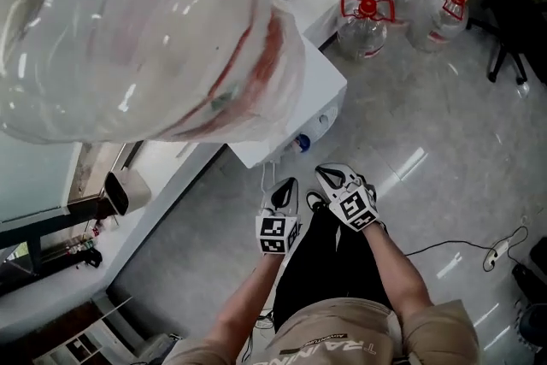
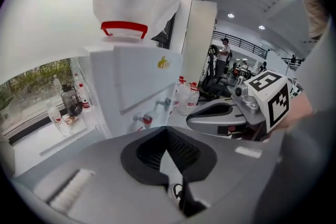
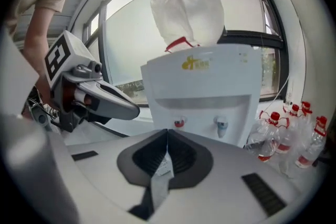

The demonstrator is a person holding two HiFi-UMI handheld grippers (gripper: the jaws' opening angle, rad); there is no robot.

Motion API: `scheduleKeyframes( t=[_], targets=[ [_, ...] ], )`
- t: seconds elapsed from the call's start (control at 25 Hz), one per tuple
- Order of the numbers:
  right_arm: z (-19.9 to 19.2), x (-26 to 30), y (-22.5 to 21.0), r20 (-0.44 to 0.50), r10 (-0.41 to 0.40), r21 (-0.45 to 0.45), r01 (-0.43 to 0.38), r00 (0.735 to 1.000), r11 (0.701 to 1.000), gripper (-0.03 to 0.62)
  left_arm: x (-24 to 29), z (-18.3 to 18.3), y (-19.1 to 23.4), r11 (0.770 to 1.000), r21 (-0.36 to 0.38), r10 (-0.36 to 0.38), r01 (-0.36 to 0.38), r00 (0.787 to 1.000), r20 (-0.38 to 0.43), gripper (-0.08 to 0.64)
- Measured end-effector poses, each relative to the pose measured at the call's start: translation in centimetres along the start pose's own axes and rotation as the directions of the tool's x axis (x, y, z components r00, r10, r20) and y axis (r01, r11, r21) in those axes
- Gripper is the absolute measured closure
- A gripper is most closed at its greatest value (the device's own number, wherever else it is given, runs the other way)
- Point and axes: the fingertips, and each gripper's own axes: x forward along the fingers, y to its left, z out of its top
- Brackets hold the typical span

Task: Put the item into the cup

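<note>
I see no cup in any view. My left gripper (image 1: 286,189) and right gripper (image 1: 330,176) are held side by side, pointing at a white water dispenser (image 1: 295,111) with a big clear bottle (image 1: 137,30) on top. The left gripper (image 2: 167,131) is shut with nothing between its pads; a shoe shows through the gap below. The right gripper (image 3: 168,135) is shut, and a thin white paper slip (image 3: 164,165) sits in the seam of its pads. Red tap (image 3: 179,123) and blue tap (image 3: 221,124) face me.
Spare water bottles (image 1: 367,23) with red handles stand on the floor right of the dispenser. A white counter (image 1: 162,175) runs left under the window, with a dark jar (image 2: 71,102) on it. A cable (image 1: 479,248) lies on the glossy floor. A chair base (image 1: 511,57) stands at far right.
</note>
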Motion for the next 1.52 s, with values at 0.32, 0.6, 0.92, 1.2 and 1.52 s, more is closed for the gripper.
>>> scheduleKeyframes(
  t=[0.32,0.6,0.92,1.2,1.52],
  targets=[
    [6.6,-4.6,1.2,0.039,0.042,-0.06,-0.04,0.998,0.997,0.58,-4.3,5.2,-1.5,0.999,-0.028,0.026,-0.025,0.998,0.064,0.552],
    [11.6,-7.5,3.5,0.064,0.11,-0.127,-0.102,0.992,0.987,0.58,-8.2,11.1,-2.4,0.999,-0.003,0.044,-0.044,0.986,0.161,0.552],
    [18.7,-10.7,2.4,0.15,0.061,-0.119,-0.043,0.987,0.992,0.581,-12.1,15.2,-2.5,0.995,0.05,0.068,-0.082,0.97,0.234,0.552],
    [24.3,-13.2,2.1,0.25,0.077,-0.087,-0.057,0.965,0.995,0.581,-15.8,19.2,-1.5,0.991,0.039,0.112,-0.132,0.94,0.321,0.552],
    [29.0,-15.2,2.5,0.293,0.069,-0.139,-0.029,0.954,0.99,0.581,-19.2,23.8,-1.9,0.987,0.058,0.117,-0.15,0.916,0.384,0.552]
  ],
)
